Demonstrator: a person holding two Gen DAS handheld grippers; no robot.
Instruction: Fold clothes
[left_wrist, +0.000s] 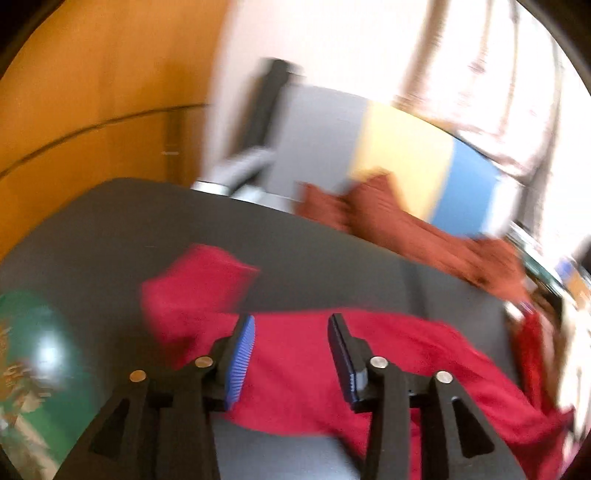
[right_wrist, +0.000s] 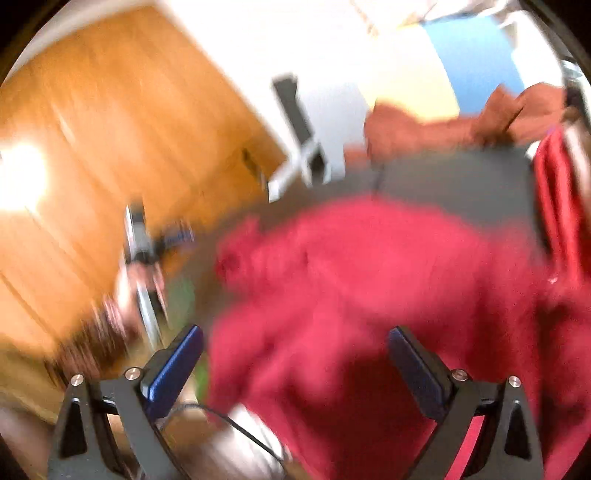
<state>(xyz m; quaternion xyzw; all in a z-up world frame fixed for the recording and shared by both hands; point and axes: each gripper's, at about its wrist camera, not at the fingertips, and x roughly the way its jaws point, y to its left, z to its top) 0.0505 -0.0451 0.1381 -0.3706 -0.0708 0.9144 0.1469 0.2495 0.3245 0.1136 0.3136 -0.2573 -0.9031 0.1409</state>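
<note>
Left wrist view gives us the clearest read: the red garment (left_wrist: 295, 354) lies on the dark grey table (left_wrist: 110, 229), spread from about the middle of the picture out toward 4 o'clock, with one flap or sleeve (left_wrist: 199, 280) turned up toward 10 o'clock. Our left claw (left_wrist: 291, 354) hovers over the cloth with its jaws partly apart and nothing pinched between the blue pads (left_wrist: 243, 354); the fabric shows in the gap, but no pad presses on it.

From the right wrist view, heavily blurred, we see the same red garment (right_wrist: 369, 295) filling the lower middle and running off toward 5 o'clock. Our right claw (right_wrist: 295, 365) stands wide open above it, and we see no cloth caught in it either.

A second piece, rust-brown cloth (left_wrist: 406, 229), sits bunched at the far table edge toward 2 o'clock, and another strip of red fabric (left_wrist: 532, 354) hangs at 3 o'clock; we cannot tell whether that strip is its own item.

We judge the job to be early or midway. The red piece looks roughly laid out and perhaps partly turned over at one end, but its outline is still uneven and no tidy rectangle shows. The brown piece appears unfolded. We see no finished stack anywhere, though blur hides much of the table.
</note>
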